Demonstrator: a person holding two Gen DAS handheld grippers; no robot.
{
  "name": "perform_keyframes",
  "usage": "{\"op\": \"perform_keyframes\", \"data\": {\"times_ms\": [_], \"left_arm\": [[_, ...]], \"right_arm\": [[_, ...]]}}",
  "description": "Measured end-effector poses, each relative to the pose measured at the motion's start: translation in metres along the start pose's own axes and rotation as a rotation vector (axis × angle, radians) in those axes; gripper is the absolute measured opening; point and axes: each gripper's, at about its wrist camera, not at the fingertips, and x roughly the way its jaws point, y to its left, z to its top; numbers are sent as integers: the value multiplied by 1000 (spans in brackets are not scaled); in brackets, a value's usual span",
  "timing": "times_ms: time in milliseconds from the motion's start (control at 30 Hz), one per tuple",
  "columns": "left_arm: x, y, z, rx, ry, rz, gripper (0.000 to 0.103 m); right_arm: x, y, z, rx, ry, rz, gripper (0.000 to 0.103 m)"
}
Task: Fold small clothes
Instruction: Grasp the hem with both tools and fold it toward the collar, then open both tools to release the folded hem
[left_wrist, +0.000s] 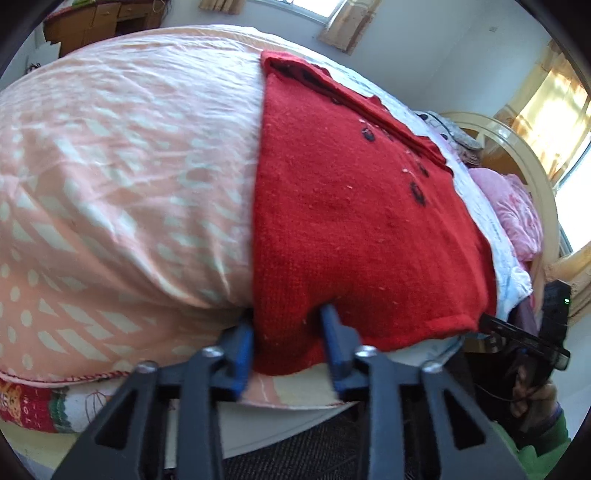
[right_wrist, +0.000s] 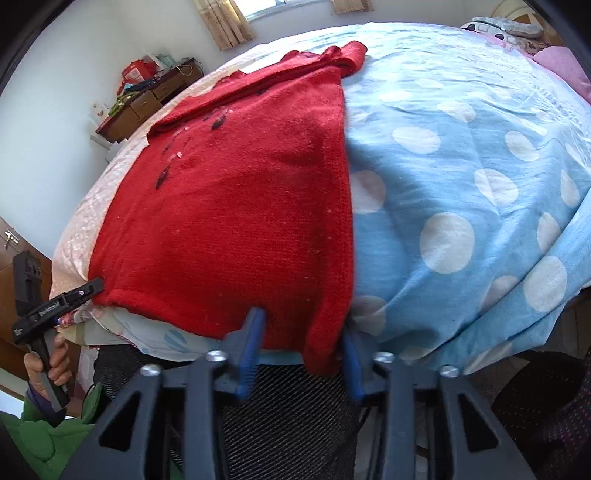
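A red knitted sweater (left_wrist: 351, 221) with black buttons lies flat on the bed, its hem hanging a little over the near edge. It also shows in the right wrist view (right_wrist: 229, 221). My left gripper (left_wrist: 290, 325) is open, its blue-padded fingers (left_wrist: 334, 332) straddling the sweater's near left hem corner. My right gripper (right_wrist: 304, 328) is open, its fingers (right_wrist: 255, 328) straddling the near right hem corner. Each gripper shows in the other's view, the right (left_wrist: 517, 332) and the left (right_wrist: 59, 299), at the far hem corner.
The bed carries a pink patterned quilt (left_wrist: 110, 184) left of the sweater and a blue polka-dot quilt (right_wrist: 461, 184) on its right. A pink pillow (left_wrist: 517, 210) lies by the curved headboard (left_wrist: 517, 147). A wooden desk (right_wrist: 147, 103) stands by the wall.
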Motion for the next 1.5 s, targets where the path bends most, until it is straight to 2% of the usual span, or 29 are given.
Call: {"op": "perform_keyframes", "data": {"times_ms": [33,67,233,333,467,567,667,733,833,1000,1067,1133,1233,1300,1400,1500], "left_arm": [[-2,-2,-1,12,4,6,21],[-2,-3,-1,21,8,9,16],[-12,-13,0,74,18,29,11],[-25,-21,7,101,-13,-1,10],[-37,-32,31,107,-60,-31,10],[-35,-31,61,88,-77,-68,10],[-29,-33,92,97,-104,-46,8],[-21,-36,117,134,-133,24,7],[-8,-35,142,147,-136,61,7],[10,-27,172,180,-131,198,7],[4,-19,176,178,-142,196,7],[-3,-10,173,185,-142,192,12],[-17,-3,155,253,-121,182,25],[-29,-2,131,346,-96,151,42],[-45,-9,90,502,-35,93,50],[-49,-28,51,705,31,87,55]], "right_arm": [[1,-2,0,1,14,6,7],[2,-3,1,5,35,35,7],[-14,2,9,-10,39,90,7],[-30,1,20,27,4,196,7],[-38,-4,42,110,-51,336,7],[-38,-3,63,124,-83,387,7],[-38,-1,95,112,-123,387,7],[-34,-1,117,102,-144,345,7],[-15,-9,149,136,-154,282,7],[25,-26,174,185,-129,183,7],[41,-25,175,180,-102,134,7],[47,-23,172,167,-110,116,7],[45,-27,170,177,-122,124,7],[46,-31,169,202,-119,143,7],[47,-35,170,212,-112,161,7],[48,-34,170,207,-107,159,7]]}}
